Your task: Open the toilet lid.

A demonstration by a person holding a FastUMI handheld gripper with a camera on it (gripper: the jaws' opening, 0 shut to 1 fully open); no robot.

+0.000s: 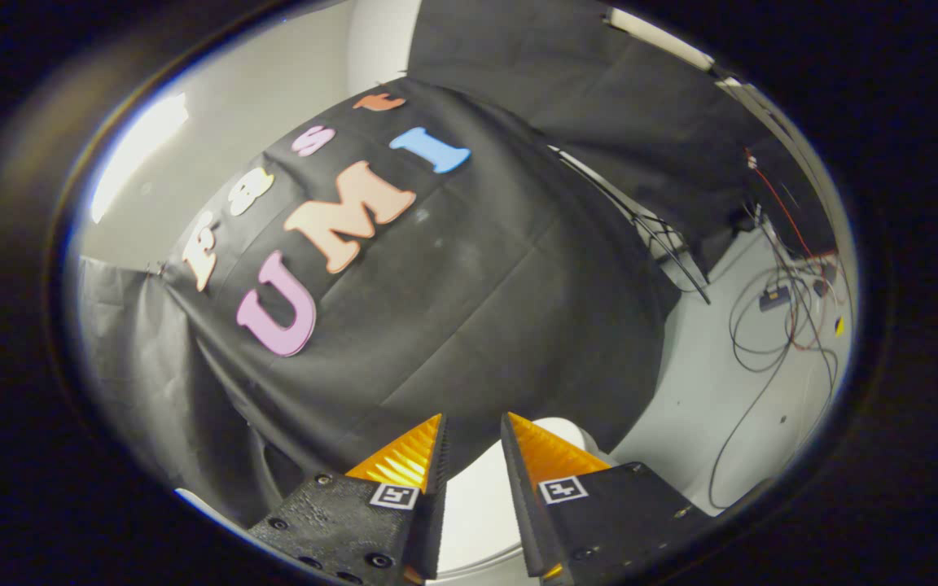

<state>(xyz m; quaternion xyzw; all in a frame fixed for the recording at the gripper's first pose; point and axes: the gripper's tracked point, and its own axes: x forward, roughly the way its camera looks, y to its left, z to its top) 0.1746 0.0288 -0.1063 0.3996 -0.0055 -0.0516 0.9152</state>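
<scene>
The handheld two-finger gripper (473, 431) is hovering with its fingers slightly spread and pinching nothing, while the smooth white rounded toilet lid (477, 505) is lying directly beneath and between them (its outline mostly hidden, hinge side unclear), extending just ahead toward the draped black cloth wall (469, 309).

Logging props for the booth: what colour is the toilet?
White, in the gripper view: the toilet shows between the open gripper fingers.
</scene>
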